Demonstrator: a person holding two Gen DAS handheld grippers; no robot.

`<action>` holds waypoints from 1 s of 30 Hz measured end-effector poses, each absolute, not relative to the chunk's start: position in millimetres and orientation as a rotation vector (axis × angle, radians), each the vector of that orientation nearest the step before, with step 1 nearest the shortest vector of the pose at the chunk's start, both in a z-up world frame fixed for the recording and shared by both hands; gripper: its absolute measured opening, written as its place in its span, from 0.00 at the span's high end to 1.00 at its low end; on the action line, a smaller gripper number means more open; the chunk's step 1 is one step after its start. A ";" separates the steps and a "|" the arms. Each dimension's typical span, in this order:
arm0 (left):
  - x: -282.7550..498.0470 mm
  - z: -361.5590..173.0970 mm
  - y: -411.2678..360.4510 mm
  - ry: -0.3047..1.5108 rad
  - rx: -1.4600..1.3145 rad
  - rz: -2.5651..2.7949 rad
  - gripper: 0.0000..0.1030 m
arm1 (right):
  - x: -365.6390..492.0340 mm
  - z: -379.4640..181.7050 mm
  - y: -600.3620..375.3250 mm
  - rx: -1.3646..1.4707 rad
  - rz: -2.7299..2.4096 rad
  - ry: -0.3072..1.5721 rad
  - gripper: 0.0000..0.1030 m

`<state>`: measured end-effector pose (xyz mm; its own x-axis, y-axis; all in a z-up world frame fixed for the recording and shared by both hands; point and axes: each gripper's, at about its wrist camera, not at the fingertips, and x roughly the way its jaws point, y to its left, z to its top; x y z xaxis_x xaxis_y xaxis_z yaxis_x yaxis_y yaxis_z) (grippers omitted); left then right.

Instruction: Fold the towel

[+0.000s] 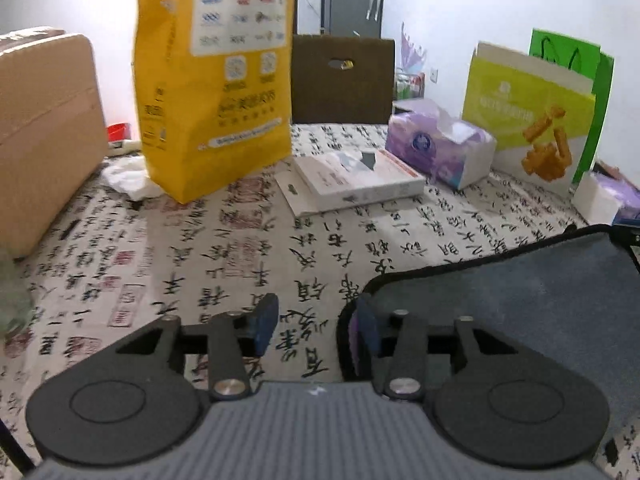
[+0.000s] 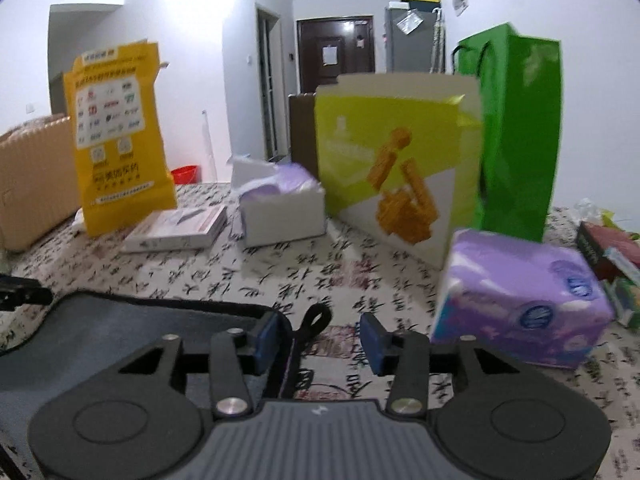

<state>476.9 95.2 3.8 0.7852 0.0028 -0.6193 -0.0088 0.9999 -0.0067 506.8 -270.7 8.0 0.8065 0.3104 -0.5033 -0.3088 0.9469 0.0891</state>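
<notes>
A grey-blue towel [image 1: 532, 292] with black edging lies on the calligraphy-print tablecloth [image 1: 224, 264], lower right in the left wrist view. My left gripper [image 1: 316, 324] is open, its right finger at the towel's left corner, the left finger over bare cloth. In the right wrist view the towel [image 2: 132, 324] lies at lower left, its black hanging loop [image 2: 314, 318] between the fingers. My right gripper [image 2: 318, 340] is open, with its left finger over the towel's right corner.
A yellow bag [image 1: 216, 76], cardboard box [image 1: 44, 136], flat white box [image 1: 360, 180], purple tissue packs [image 1: 440, 148] [image 2: 520, 300], yellow-green snack box [image 2: 396, 168] and green bag [image 2: 516, 132] stand around the table. Small boxes [image 2: 608, 256] sit at the right edge.
</notes>
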 end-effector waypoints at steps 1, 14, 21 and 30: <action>472.5 6.8 96.2 0.665 -0.010 0.006 0.54 | 504.2 11.6 -272.6 0.005 0.328 0.533 0.55; 404.2 36.6 87.5 0.626 -0.025 -0.018 0.39 | 457.2 45.3 -284.7 0.114 0.333 0.519 0.30; 358.3 48.6 78.5 0.596 -0.013 -0.041 0.30 | 406.5 61.9 -288.8 0.092 0.329 0.496 0.26; 302.7 55.4 68.8 0.558 -0.006 -0.049 0.25 | 343.3 65.2 -283.8 0.061 0.340 0.485 0.22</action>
